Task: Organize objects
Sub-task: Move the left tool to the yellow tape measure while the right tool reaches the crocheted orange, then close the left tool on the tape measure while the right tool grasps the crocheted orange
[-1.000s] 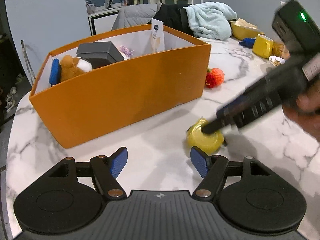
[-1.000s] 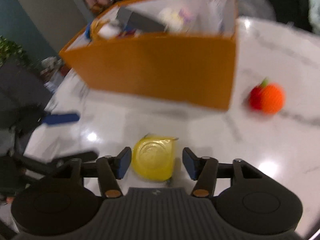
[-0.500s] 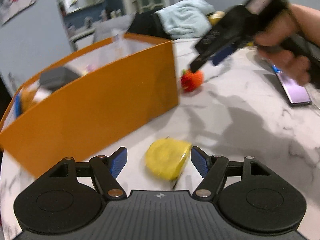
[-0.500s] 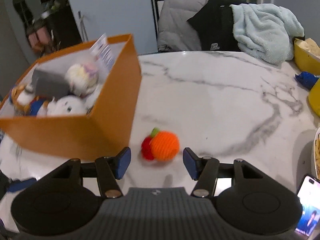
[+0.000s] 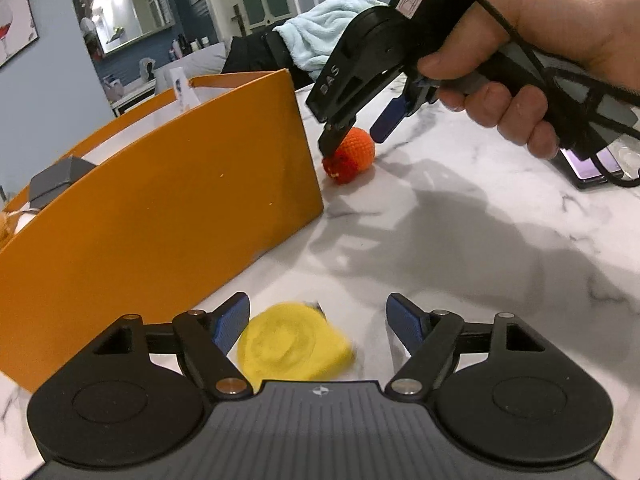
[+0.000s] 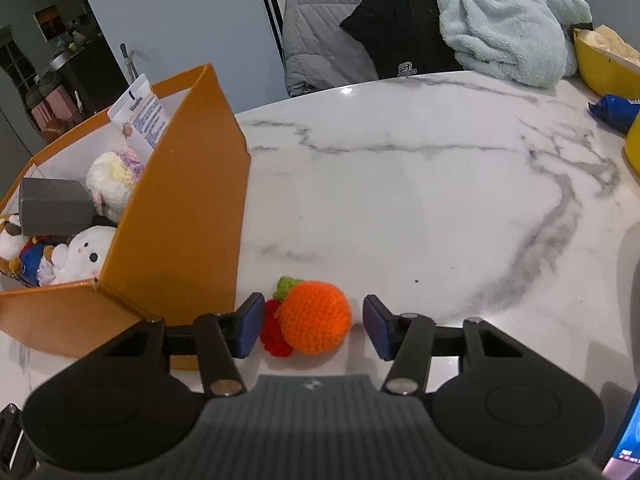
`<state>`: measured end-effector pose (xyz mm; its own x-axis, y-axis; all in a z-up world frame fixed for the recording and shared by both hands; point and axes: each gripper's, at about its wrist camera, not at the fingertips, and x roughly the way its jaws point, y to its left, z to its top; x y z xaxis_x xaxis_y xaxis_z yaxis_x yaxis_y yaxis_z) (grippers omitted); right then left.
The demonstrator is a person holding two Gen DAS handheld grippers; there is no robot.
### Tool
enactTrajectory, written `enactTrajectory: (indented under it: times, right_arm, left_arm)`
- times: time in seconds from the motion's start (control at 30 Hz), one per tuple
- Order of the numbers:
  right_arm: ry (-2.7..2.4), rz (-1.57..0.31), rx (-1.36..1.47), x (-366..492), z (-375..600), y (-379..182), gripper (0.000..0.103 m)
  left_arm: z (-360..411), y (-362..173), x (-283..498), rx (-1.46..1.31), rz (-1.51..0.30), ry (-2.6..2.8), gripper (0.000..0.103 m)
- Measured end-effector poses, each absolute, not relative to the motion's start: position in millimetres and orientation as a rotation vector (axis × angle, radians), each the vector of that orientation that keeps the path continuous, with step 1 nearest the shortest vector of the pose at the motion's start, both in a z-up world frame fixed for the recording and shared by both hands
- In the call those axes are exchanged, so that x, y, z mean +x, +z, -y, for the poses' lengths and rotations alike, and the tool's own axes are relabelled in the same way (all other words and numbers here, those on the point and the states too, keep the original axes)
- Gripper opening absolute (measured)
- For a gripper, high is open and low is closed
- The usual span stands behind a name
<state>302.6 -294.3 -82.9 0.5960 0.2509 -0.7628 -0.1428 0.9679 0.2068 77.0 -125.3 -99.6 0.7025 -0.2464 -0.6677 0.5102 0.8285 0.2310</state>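
Centrally, low in the right wrist view, the right gripper (image 6: 313, 326) straddled a crocheted orange-and-red fruit toy (image 6: 310, 322) on the white marbled tabletop (image 6: 400, 200), pads not pressing it. The left gripper (image 5: 318, 326), jaws just widening, stood open around a blurred yellow round object (image 5: 292, 346) beside the orange cardboard box (image 5: 160, 208).

The left wrist camera looks steeply down over its hand-held gripper (image 5: 318, 322), close to the table (image 5: 460, 240), facing the orange box (image 5: 160, 216) and the right hand-held gripper (image 5: 356, 130). The right wrist camera looks down likewise. Both views share the box and the crocheted orange (image 6: 314, 322).
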Motion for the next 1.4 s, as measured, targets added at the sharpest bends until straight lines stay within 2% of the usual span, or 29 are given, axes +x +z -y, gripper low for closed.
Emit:
enactTrajectory:
  times: [0.47, 0.6, 0.73, 1.4]
  right_arm:
    - [0.244, -0.872, 0.060, 293.7, 278.9, -88.9, 0.052]
    - [0.246, -0.873, 0.059, 293.2, 279.4, -88.9, 0.052]
    - [0.248, -0.873, 0.057, 292.3, 280.1, -88.5, 0.052]
    - [0.257, -0.840, -0.042, 275.6, 271.8, -83.2, 0.051]
  left_arm:
    - [106.4, -96.9, 75.0, 0.370, -0.682, -0.340, 0.088]
    - [98.7, -93.8, 83.9, 0.291, -0.736, -0.364, 0.070]
    - [94.3, -93.4, 85.6, 0.252, -0.756, -0.366, 0.065]
    - [93.5, -81.0, 89.9, 0.219, -0.789, -0.364, 0.064]
